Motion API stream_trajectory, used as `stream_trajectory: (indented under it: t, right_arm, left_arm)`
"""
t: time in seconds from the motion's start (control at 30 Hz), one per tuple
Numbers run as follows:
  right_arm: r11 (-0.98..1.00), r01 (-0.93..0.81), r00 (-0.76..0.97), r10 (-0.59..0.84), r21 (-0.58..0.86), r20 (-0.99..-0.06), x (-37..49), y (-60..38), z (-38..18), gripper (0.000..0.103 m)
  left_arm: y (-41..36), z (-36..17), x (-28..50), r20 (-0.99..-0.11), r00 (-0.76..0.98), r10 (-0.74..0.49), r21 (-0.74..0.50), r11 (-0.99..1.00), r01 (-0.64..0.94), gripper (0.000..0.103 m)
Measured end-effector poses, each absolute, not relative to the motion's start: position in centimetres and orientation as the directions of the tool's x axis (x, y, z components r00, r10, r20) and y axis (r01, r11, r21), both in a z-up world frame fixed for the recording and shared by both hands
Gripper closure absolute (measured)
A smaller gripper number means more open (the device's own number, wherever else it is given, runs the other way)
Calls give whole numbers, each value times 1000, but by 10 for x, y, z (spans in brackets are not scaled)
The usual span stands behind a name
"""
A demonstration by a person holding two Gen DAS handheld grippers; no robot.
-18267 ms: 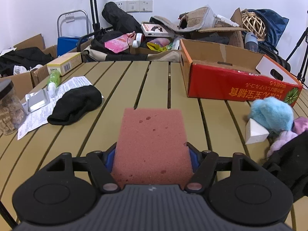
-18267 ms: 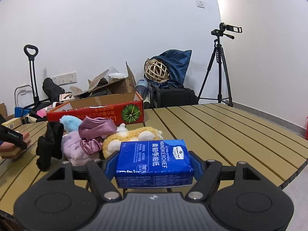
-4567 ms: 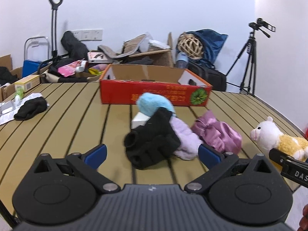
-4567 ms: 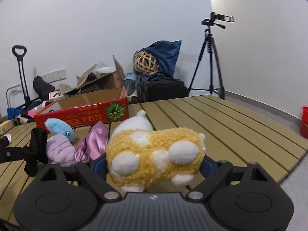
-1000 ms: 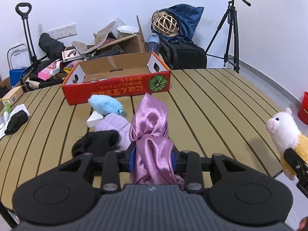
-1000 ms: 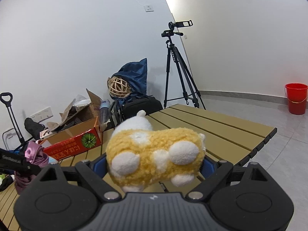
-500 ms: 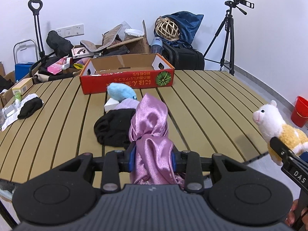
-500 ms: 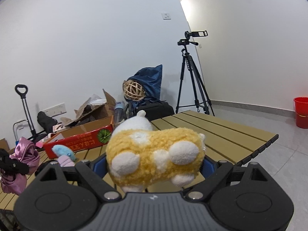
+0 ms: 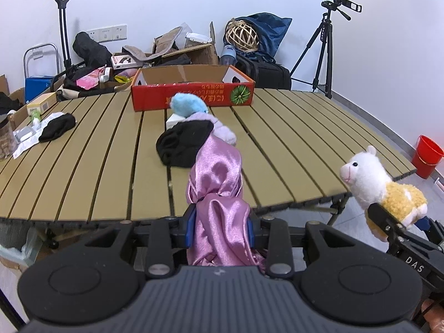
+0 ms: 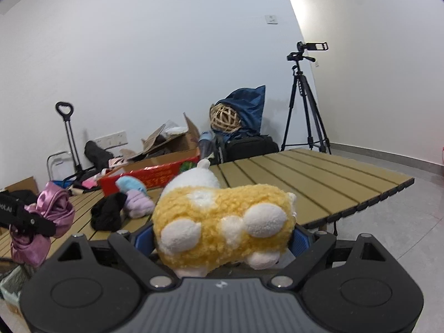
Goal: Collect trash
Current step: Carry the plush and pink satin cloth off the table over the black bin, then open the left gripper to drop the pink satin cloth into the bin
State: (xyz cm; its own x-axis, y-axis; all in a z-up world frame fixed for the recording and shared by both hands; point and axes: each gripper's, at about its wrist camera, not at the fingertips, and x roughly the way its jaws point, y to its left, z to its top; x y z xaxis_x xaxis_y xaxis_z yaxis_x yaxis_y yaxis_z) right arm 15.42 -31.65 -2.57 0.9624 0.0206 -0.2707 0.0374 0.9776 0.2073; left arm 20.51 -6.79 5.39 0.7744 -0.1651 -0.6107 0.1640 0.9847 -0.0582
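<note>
My left gripper (image 9: 219,222) is shut on a bunch of shiny pink satin cloth (image 9: 219,183), held off the near edge of the slatted table (image 9: 83,172). My right gripper (image 10: 222,236) is shut on a yellow and white plush alpaca (image 10: 222,222); the same alpaca (image 9: 380,188) shows at the right of the left wrist view, out past the table's edge. The pink cloth (image 10: 47,216) in the left gripper appears at the left of the right wrist view. On the table lie a black garment (image 9: 183,144), a lilac plush (image 9: 219,127), a blue plush (image 9: 188,105) and a black sock (image 9: 57,129).
A red cardboard box (image 9: 191,94) stands open at the table's far side. Papers and a jar (image 9: 5,141) sit at the left edge. Boxes, bags and a trolley crowd the back wall. A camera tripod (image 9: 324,52) and a red bucket (image 9: 428,155) stand on the floor at right.
Both grippers have drawn back from the table with their loads. The table's near edge now shows under the left gripper, and the right view has swung left toward the table.
</note>
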Motion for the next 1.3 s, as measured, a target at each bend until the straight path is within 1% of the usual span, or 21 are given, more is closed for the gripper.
stream_trajectory:
  t: [0.17,0.37,0.7,0.97,1.3]
  right_arm:
    - [984,18,952,38,179,-304,136,-302,-37,12]
    - [990,-26,924,77,139,-374,123,-278,-55,12]
    - [989,-141,825,136,35,-549,111,-222,-97,12]
    - [981,-188,746,113,-44,-656,115,-190,-125,12]
    - [991,-116,672,24,-72,-740,135,-191,-149,12]
  left_arm:
    - [-53,44,182,-618,770,-158,-51,986,162,69]
    - [-33,26,160,-647,748,-149,-55,987,149,69]
    - [1,-29,151,-740,663,-114,-67,993,96,69]
    - [21,-76,161,-808,584,-78,-61,997,49,69]
    - [28,-129,180,-878,477,-51,-44,999,27,69]
